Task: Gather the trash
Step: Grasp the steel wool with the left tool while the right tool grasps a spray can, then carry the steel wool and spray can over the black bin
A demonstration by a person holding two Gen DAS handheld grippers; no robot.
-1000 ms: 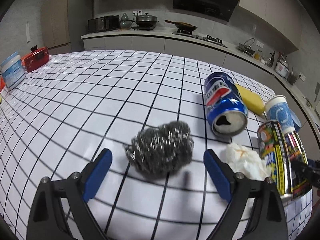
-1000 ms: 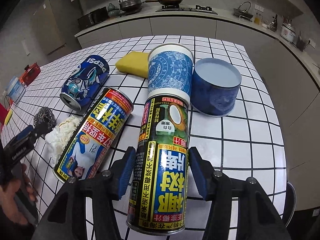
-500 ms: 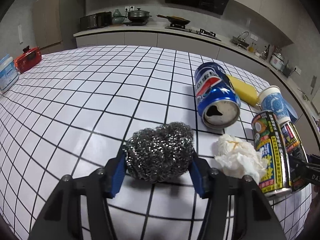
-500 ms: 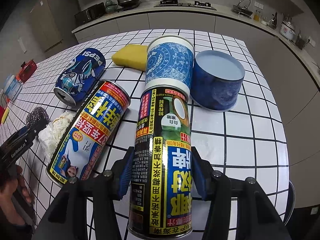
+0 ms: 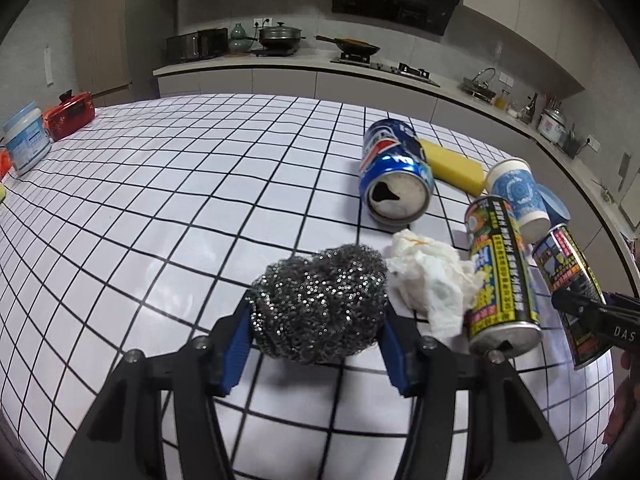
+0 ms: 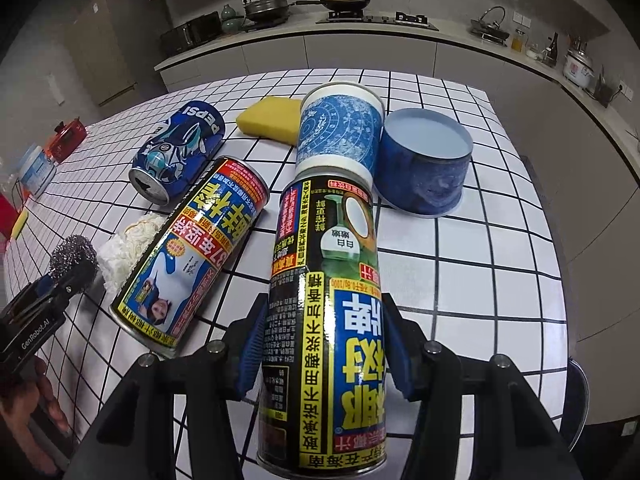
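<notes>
My left gripper is shut on a steel wool scrubber, lifted just off the checked table. My right gripper is shut on a black and yellow coconut juice can, lifted and tilted. A second such can lies on the table beside it. A crumpled tissue, a Pepsi can, a paper cup and a blue bowl lie nearby.
A yellow sponge lies behind the cup. A white jar and a red box stand at the table's far left. The table's right edge drops off next to the bowl.
My left gripper closed on the steel wool scrubber and raised it slightly towards the tissue. My right gripper lifted the coconut juice can a little higher.
</notes>
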